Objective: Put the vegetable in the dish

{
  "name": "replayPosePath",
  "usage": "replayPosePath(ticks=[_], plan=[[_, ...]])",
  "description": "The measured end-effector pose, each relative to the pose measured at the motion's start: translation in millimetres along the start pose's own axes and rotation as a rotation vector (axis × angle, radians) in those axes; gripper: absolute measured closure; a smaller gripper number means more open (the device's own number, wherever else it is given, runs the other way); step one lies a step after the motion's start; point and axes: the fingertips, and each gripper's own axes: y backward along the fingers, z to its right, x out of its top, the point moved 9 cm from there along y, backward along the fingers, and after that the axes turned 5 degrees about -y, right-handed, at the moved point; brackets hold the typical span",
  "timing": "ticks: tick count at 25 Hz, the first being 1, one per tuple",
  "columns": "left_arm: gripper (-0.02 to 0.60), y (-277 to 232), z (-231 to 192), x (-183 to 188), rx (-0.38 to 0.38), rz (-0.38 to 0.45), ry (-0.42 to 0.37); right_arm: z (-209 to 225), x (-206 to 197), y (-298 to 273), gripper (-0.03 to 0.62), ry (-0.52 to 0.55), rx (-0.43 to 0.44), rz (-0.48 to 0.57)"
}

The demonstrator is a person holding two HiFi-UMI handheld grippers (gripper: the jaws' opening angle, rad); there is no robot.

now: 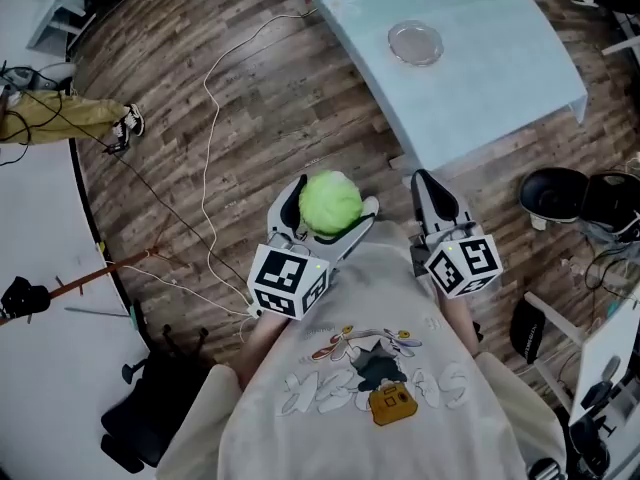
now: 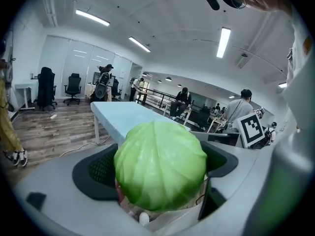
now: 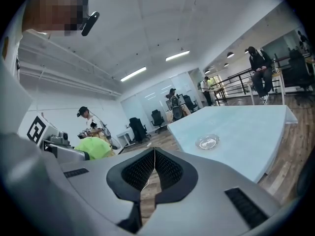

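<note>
Cabbage [image 1: 330,202], round and pale green, shows in the head view clamped in my left gripper [image 1: 333,198], well apart from the glass dish [image 1: 415,43] on the pale blue table [image 1: 500,88]. My left gripper view shows both jaws pressing its sides. In my right gripper view, my right gripper [image 3: 154,154] has its jaws touching each other.

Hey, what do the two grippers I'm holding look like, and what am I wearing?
The left gripper and right gripper have light grey bodies with tapering fingers lined with black ribbed pads. Each carries a white cube of black square markers. The person wears a pale shirt with a cartoon print.
</note>
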Motion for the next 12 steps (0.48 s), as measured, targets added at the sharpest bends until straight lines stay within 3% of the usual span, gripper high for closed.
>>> replayPosePath(ticks=[12], plan=[[0.049,-60.0,-17.1,34.7,-0.085,-0.07,-0.031,42.0,12.3,-11.4,0.571,-0.08,-0.111,0.021]])
